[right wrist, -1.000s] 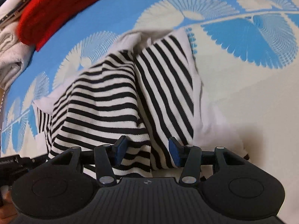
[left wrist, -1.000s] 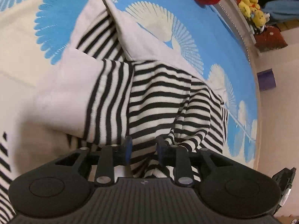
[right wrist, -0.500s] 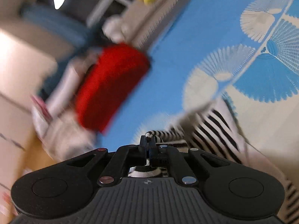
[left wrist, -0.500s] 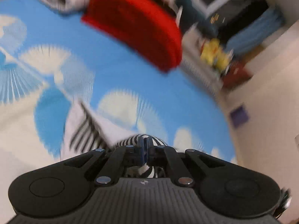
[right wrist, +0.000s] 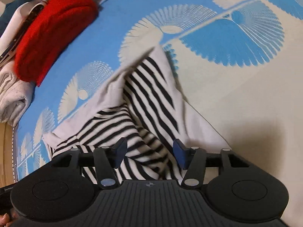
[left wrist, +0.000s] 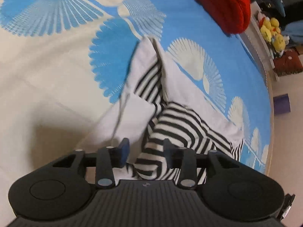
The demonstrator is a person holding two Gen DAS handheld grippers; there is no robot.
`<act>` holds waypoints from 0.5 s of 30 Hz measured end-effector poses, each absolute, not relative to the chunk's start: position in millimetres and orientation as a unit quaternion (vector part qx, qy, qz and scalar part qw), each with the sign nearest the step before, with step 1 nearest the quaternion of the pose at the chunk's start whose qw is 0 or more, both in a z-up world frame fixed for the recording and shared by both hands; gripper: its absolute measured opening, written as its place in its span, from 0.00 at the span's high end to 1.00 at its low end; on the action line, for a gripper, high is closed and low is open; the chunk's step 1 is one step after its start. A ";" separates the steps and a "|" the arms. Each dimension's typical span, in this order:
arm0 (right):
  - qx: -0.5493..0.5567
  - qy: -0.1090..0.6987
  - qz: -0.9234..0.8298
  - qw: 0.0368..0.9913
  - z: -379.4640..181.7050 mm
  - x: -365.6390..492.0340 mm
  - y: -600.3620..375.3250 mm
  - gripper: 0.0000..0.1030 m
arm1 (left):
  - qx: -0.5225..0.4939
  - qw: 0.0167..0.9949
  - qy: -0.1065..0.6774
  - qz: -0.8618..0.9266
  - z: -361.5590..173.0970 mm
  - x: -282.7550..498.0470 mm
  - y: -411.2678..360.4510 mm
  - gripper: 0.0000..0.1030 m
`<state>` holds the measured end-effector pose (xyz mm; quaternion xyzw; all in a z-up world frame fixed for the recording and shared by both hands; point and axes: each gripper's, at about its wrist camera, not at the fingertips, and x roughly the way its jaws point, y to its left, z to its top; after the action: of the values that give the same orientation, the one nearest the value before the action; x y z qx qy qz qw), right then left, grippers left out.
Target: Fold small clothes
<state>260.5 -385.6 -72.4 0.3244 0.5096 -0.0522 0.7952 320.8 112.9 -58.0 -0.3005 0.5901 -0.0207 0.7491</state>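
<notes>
With both my left tool (left wrist: 144, 152) and right tool (right wrist: 149, 154) just opened and empty, the striped garment (left wrist: 170, 130) lies bunched at 6 o'clock on the bed (left wrist: 47, 94), and its loose fold may spring apart.

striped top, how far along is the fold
Partly done: the striped top lies bunched on the bedsheet, one part folded over. Nothing is in hand; the left gripper and right gripper have just been opening. Flattening and final folds remain.
</notes>
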 end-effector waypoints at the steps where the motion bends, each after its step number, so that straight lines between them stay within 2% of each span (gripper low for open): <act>1: 0.322 0.513 -0.050 0.794 -74.0 262.2 -384.1 0.46 | -0.298 0.745 0.596 -0.024 -61.4 325.1 105.4 0.57; 3: 0.321 0.531 -0.051 0.783 -84.0 265.0 -380.2 0.47 | -0.287 0.741 0.607 -0.024 -69.5 324.4 98.2 0.57; 4: 0.321 0.539 -0.052 0.777 -90.2 266.4 -377.0 0.52 | -0.281 0.742 0.609 -0.018 -72.0 326.3 96.2 0.58; 5: 0.322 0.544 -0.052 0.773 -93.8 267.4 -375.9 0.68 | -0.275 0.743 0.610 -0.011 -74.3 325.9 94.4 0.60; 6: 0.323 0.543 -0.049 0.774 -95.7 267.6 -375.1 0.80 | -0.273 0.744 0.610 -0.013 -76.2 325.8 94.2 0.84; 7: 0.323 0.536 -0.049 0.778 -93.4 267.5 -375.2 0.98 | -0.275 0.746 0.606 -0.017 -76.0 325.7 95.0 0.98; 12: 0.324 0.445 -0.031 0.834 -53.6 261.5 -382.5 0.98 | -0.275 0.799 0.533 -0.043 -36.3 321.4 101.5 0.98; 15: 0.301 0.493 -0.070 0.813 -70.1 264.8 -386.1 0.97 | -0.237 0.779 0.580 -0.011 -57.3 322.4 98.9 0.97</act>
<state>264.8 -386.1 -70.1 0.3009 0.4930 -0.0702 0.8134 322.4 98.9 -57.3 -0.2373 0.5801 -0.0111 0.7792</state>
